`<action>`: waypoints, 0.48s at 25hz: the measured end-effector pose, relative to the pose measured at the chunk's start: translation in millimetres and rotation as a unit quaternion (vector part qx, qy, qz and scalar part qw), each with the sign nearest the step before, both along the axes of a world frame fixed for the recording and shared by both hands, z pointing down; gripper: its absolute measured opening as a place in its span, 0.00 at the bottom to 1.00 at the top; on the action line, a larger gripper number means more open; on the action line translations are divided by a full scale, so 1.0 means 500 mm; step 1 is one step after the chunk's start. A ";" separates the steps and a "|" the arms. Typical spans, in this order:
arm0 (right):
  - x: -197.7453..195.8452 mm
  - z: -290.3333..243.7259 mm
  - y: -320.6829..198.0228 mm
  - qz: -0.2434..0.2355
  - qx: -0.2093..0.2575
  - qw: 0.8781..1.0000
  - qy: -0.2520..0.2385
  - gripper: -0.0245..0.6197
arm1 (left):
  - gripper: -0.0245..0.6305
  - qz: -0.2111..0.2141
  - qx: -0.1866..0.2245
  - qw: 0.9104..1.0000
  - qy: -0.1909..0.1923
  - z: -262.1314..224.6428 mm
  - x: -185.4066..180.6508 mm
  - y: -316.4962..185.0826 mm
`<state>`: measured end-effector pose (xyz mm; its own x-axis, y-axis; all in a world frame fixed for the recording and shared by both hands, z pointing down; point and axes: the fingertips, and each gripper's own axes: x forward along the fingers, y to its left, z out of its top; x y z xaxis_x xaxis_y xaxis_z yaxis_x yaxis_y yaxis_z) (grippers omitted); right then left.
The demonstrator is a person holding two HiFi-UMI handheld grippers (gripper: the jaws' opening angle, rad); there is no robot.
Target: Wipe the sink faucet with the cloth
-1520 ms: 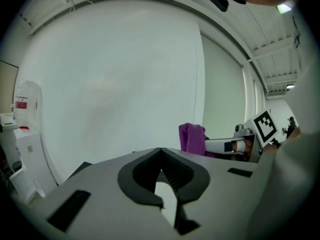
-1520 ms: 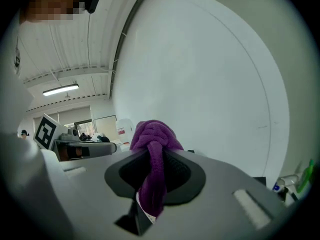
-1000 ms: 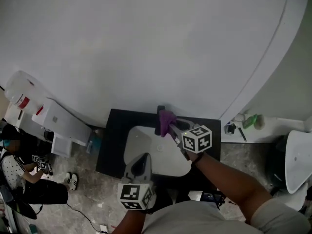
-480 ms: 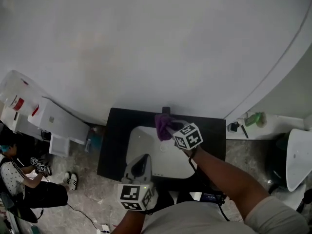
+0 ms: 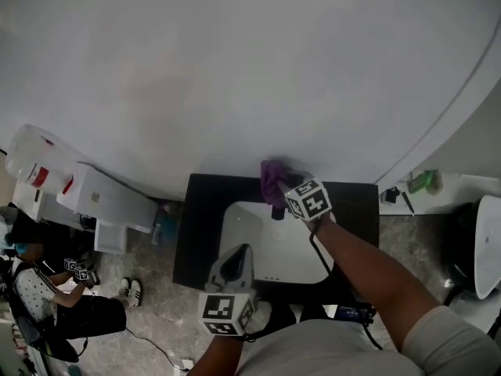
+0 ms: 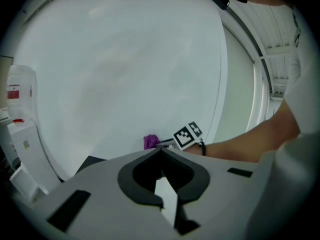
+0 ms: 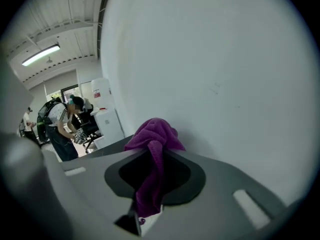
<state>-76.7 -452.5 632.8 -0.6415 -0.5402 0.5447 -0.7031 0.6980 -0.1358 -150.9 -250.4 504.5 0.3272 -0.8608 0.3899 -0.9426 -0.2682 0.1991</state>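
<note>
In the head view a white sink basin (image 5: 266,251) is set in a black counter (image 5: 200,233) against a pale wall. The dark faucet (image 5: 276,209) stands at the basin's back edge. A purple cloth (image 5: 272,176) is draped over its top, and my right gripper (image 5: 286,188) is shut on that cloth. The right gripper view shows the cloth (image 7: 152,134) bunched between the jaws and hanging down. My left gripper (image 5: 235,262) hovers over the basin's front edge, jaws together and holding nothing. From the left gripper view (image 6: 161,152) the cloth (image 6: 151,141) shows far off.
White cabinets and a water dispenser (image 5: 102,202) stand left of the counter. A person (image 5: 47,296) sits on the floor at far left. A green bottle (image 5: 427,182) and small items lie on a shelf at right, beside a white fixture (image 5: 485,245).
My right gripper has carried the cloth from the faucet's side up toward the wall, over the faucet's top. The left gripper has stayed near the basin's front.
</note>
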 end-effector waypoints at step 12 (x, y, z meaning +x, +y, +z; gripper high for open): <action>0.012 0.114 0.050 -0.008 0.034 0.997 0.074 0.14 | 0.05 0.009 -0.011 1.000 -0.002 0.017 0.000 -0.004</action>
<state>-70.7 -427.8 689.8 -0.5661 -0.5697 0.5958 -0.7007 0.7132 0.0162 -150.7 -252.3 512.9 0.3405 -0.8466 0.4091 -0.9386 -0.2803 0.2013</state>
